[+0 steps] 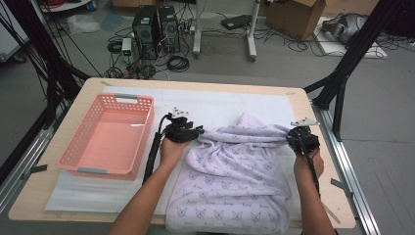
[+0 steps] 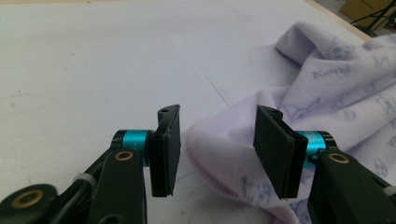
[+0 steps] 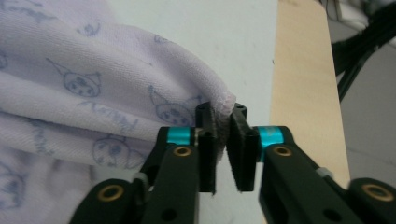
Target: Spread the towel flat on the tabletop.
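A lilac blanket [image 1: 230,166] printed with small cartoon faces lies bunched across the white mat and hangs over the table's near edge. My left gripper [image 1: 198,131] is at the blanket's upper left corner. In the left gripper view it [image 2: 217,140] stands open, and the hemmed edge of the blanket [image 2: 224,154] lies between the jaws without either pad pressing on it. My right gripper [image 1: 289,137] is at the upper right corner. In the right gripper view it [image 3: 223,126] is nearly closed and pinches the blanket's hemmed corner [image 3: 225,103]; the blanket [image 3: 93,79] stretches away to the left.
An empty pink plastic basket [image 1: 73,147] sits on the left of the white mat [image 1: 215,100]. The wooden table's right edge [image 1: 325,161] lies just past the right gripper. Beyond the table are computer towers [image 1: 155,27], cables and black frame legs.
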Demonstrator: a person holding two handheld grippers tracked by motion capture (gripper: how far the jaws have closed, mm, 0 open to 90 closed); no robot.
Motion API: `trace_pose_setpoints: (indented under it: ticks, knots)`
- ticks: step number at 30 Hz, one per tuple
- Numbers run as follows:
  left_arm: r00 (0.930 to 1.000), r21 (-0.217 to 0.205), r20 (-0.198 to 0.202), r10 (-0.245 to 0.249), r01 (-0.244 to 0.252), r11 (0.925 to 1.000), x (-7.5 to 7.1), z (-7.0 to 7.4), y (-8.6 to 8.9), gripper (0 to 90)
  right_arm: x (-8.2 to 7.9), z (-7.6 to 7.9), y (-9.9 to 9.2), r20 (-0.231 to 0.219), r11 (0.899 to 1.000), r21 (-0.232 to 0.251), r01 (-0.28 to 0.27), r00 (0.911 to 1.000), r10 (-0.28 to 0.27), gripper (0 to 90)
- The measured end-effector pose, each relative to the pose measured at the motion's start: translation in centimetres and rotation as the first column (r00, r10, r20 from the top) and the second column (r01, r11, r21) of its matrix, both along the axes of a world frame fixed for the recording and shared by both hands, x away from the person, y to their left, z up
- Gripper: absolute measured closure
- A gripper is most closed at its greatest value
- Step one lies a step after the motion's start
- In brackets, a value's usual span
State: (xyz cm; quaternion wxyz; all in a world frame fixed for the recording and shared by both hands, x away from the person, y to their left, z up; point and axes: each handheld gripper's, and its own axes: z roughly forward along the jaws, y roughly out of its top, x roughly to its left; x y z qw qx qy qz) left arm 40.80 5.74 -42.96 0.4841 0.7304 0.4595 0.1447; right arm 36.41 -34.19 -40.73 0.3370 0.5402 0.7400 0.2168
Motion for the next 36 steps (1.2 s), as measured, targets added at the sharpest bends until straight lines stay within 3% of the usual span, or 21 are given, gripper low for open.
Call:
trace_pose_setpoints:
  ticks: [1,2,5,10,12,14,15,16,18,21,24,26,28,32,33,34,35,36]
  knots:
    - [1.0,-0.015,-0.003,-0.006,0.006,0.9999,0.1,-0.1,-0.1,50.8,-0.1,-0.2,-0.3,0.0,1.0,0.027,0.011,0.9999,-0.011,65.9]
    - [0.9993,-0.027,-0.025,-0.026,0.025,0.9993,0.2,-0.5,-0.2,50.3,-0.3,-0.3,-0.5,0.026,0.998,0.058,0.01,0.9996,-0.011,63.4]
    - [0.9949,0.0,-0.056,-0.084,0.084,0.9965,0.2,-1.3,-1.0,44.3,-1.4,-0.1,-1.0,0.091,0.99,0.132,-0.048,0.9952,0.036,62.1]
    - [0.99,0.022,-0.056,-0.13,0.131,0.9911,0.1,-2.1,-2.2,44.9,-2.8,0.3,-1.2,0.131,0.97,0.206,-0.13,0.9859,0.105,62.1]
    - [0.9867,0.068,-0.056,-0.153,0.156,0.9854,-0.1,-2.2,-2.8,51.6,-2.8,0.2,-1.1,0.118,0.953,0.252,-0.166,0.983,0.14,61.9]
    - [0.9846,0.101,-0.052,-0.167,0.172,0.9799,-0.4,-2.1,-3.1,69.4,-2.7,0.0,-0.6,0.102,0.949,0.251,-0.19,0.9802,0.17,61.6]
    - [0.9864,0.12,-0.048,-0.157,0.162,0.9796,-0.5,-2.0,-3.1,79.0,-2.7,-0.2,-0.4,0.094,0.947,0.251,-0.2,0.9789,0.182,61.4]
    - [0.9894,0.113,-0.054,-0.135,0.14,0.9837,-0.4,-1.9,-2.9,81.5,-2.6,-0.4,-0.1,0.079,0.942,0.26,-0.211,0.9773,0.197,61.4]
    - [0.9966,0.082,-0.046,-0.067,0.071,0.9941,-0.2,-1.5,-2.1,83.1,-2.4,-0.9,0.5,0.05,0.931,0.264,-0.252,0.9674,0.248,61.4]
    - [0.9993,0.06,0.013,0.035,-0.036,0.9976,0.0,-0.4,-0.7,83.7,-2.2,-1.6,1.4,0.01,0.913,0.278,-0.299,0.9511,0.309,61.6]
    - [0.9876,0.041,0.071,0.14,-0.143,0.9889,0.0,0.6,0.9,83.8,-1.9,-2.1,2.2,-0.004,0.896,0.302,-0.326,0.9393,0.343,59.8]
    - [0.9721,0.043,0.11,0.207,-0.213,0.9761,0.0,1.1,1.7,83.9,-1.4,-2.5,2.8,-0.013,0.891,0.312,-0.329,0.9365,0.35,57.5]
    - [0.959,0.016,0.114,0.26,-0.263,0.9647,0.1,1.2,2.7,83.8,-1.0,-2.8,3.4,-0.025,0.889,0.319,-0.329,0.9346,0.355,55.4]
    - [0.9603,0.01,0.108,0.257,-0.26,0.9657,0.1,1.2,3.2,83.6,-0.1,-3.4,5.4,-0.027,0.872,0.346,-0.346,0.9257,0.377,55.5]
    - [0.9616,0.006,0.11,0.251,-0.254,0.9673,0.0,1.1,3.2,83.5,0.2,-3.6,6.2,-0.026,0.872,0.335,-0.358,0.9214,0.388,56.5]
    - [0.9639,0.003,0.105,0.245,-0.246,0.9692,-0.1,1.1,3.2,83.4,0.4,-3.9,6.8,-0.039,0.881,0.304,-0.362,0.9196,0.391,58.5]
    - [0.9675,0.003,0.097,0.233,-0.235,0.972,-0.2,1.0,3.2,83.2,0.4,-3.8,7.1,-0.029,0.886,0.277,-0.372,0.9181,0.395,70.5]
    - [0.9692,0.005,0.096,0.227,-0.228,0.9736,-0.3,0.9,3.3,83.2,0.4,-3.6,7.1,-0.039,0.868,0.294,-0.401,0.902,0.43,83.4]
